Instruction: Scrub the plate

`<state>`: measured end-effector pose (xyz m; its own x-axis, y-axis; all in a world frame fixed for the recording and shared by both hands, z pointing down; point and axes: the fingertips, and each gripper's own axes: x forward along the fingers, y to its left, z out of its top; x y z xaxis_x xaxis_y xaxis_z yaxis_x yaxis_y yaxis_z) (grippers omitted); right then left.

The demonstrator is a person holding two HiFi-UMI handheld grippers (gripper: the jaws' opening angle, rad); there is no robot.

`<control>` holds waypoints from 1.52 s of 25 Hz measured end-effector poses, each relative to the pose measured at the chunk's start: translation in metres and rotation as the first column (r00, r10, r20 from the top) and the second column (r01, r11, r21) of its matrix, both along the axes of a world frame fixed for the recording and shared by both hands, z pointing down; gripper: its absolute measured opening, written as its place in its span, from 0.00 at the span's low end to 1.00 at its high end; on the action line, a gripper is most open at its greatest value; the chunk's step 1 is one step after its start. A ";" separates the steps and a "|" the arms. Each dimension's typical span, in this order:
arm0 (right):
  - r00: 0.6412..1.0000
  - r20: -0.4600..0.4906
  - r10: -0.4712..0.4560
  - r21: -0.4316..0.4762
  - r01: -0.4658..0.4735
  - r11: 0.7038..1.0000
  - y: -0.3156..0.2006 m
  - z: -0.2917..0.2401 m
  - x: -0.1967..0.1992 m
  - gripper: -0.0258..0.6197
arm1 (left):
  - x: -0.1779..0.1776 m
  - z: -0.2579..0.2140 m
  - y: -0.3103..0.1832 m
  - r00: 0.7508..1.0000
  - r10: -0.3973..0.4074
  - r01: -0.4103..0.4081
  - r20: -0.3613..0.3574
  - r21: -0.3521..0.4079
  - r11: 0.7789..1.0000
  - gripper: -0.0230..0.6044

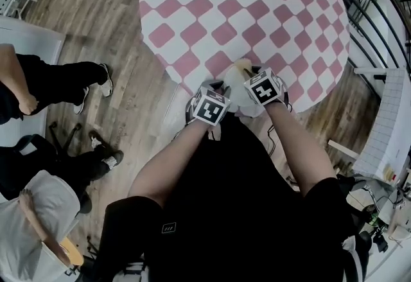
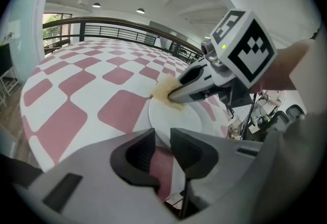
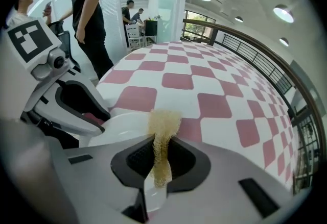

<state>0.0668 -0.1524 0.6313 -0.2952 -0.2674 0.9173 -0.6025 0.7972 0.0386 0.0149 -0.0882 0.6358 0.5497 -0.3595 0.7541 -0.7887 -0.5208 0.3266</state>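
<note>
Left gripper [image 2: 162, 141] pinches the plate [image 2: 179, 116] rim; right gripper [image 3: 162, 149] clenches the scrubber [image 3: 163, 121], lower centre. Hard scrubbing could lever the plate loose.

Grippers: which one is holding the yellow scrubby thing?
The right gripper: its jaws pinch the yellow scrubber. The left gripper grips the plate by its rim instead.

Coarse mesh scrubber [image 3: 164, 125], smooth glossy plate [image 2: 176, 117]

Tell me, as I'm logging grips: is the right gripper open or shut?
Shut: the right gripper pinches the yellow mesh scrubber between its jaws; the tuft sticks out above the plate.
</note>
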 end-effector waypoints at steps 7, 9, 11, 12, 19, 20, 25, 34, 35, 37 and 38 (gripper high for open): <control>0.992 -0.034 0.118 0.023 -0.117 0.993 0.006 -0.006 0.063 0.12 | -0.002 0.000 -0.001 1.000 -0.003 0.003 -0.008 -0.021 1.000 0.19; 0.978 -0.067 0.200 0.029 -0.198 0.980 0.007 -0.005 0.094 0.12 | -0.002 0.000 0.000 1.000 -0.001 0.001 -0.006 -0.025 1.000 0.19; 0.954 -0.058 0.293 0.045 -0.291 0.956 0.007 -0.008 0.119 0.12 | -0.002 0.001 0.001 1.000 0.003 -0.003 -0.007 -0.024 1.000 0.19; 0.943 -0.030 0.331 0.059 -0.329 0.942 0.006 -0.014 0.124 0.12 | -0.002 0.000 0.002 1.000 0.005 -0.005 -0.009 -0.024 1.000 0.19; 0.987 0.074 0.145 0.104 -0.152 0.983 0.020 -0.034 0.047 0.12 | 0.000 0.001 0.002 1.000 0.007 -0.008 -0.024 -0.030 1.000 0.19; 0.995 0.040 0.096 0.112 -0.100 0.989 0.020 -0.030 0.038 0.12 | 0.000 0.001 0.002 1.000 0.007 -0.008 -0.025 -0.027 1.000 0.19; 0.988 -0.140 -0.063 0.152 0.084 0.985 0.004 -0.008 0.025 0.12 | 0.001 0.002 0.001 1.000 0.005 -0.006 -0.030 -0.022 1.000 0.19; 0.900 -0.279 -0.335 0.084 0.370 0.925 0.044 0.003 0.042 0.12 | 0.003 0.001 0.000 0.999 0.004 -0.005 -0.039 -0.030 1.000 0.19; 0.892 -0.274 -0.359 0.068 0.391 0.918 0.051 0.003 0.042 0.12 | 0.002 0.001 0.000 0.999 0.005 -0.006 -0.039 -0.032 0.999 0.19; 0.865 -0.276 -0.419 0.048 0.448 0.893 0.064 0.003 0.042 0.12 | 0.001 0.001 0.000 0.999 0.005 -0.006 -0.042 -0.034 0.999 0.19; 0.844 -0.282 -0.457 0.043 0.486 0.873 0.070 0.003 0.041 0.12 | 0.001 0.001 0.000 0.999 0.004 -0.006 -0.043 -0.036 0.999 0.19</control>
<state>0.1083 -0.0825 0.6343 -0.1710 -0.2575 0.9510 -0.1118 0.9641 0.2409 0.0160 -0.0881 0.6364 0.5834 -0.3300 0.7421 -0.7711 -0.5120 0.3785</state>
